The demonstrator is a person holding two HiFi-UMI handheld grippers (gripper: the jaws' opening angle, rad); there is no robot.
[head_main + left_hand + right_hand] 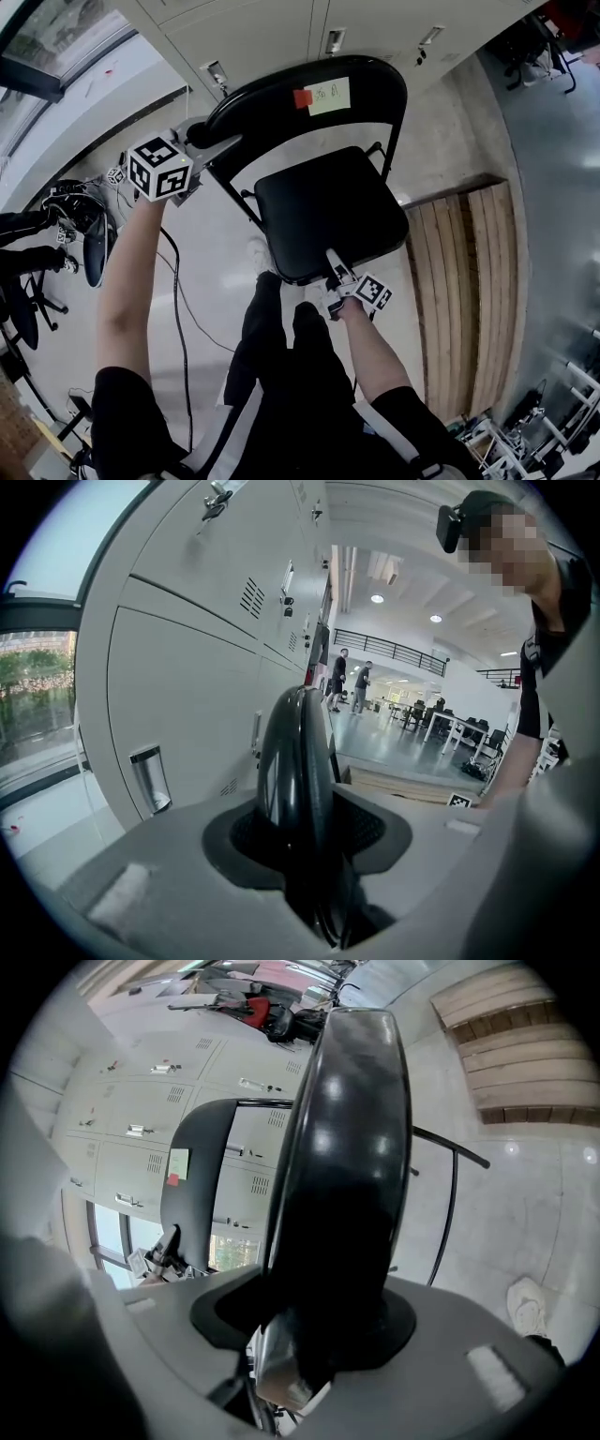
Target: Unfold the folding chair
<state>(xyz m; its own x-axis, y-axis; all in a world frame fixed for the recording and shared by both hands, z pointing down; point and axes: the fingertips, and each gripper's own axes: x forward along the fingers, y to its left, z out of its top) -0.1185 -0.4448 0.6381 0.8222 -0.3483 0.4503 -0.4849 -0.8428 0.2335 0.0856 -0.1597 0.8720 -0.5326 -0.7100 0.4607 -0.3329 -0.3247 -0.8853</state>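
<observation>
Backrest (272, 98) rim of the black folding chair (314, 183) sits clamped between the fingers of my left gripper (217, 148); my right gripper (334, 262) fingers pinch the seat (328, 216) front edge. Chair stands on the floor (211, 253) beside lockers (262, 33).

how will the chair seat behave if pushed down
The seat probably swings as one stiff panel: it looks padded but flat. Its glossy cover may slip in the right tongs. The thin-framed chair seems light and tippy, so the left tongs on the backrest help.

Left tool (217, 142) clamped, right tool (334, 261) clamped
</observation>
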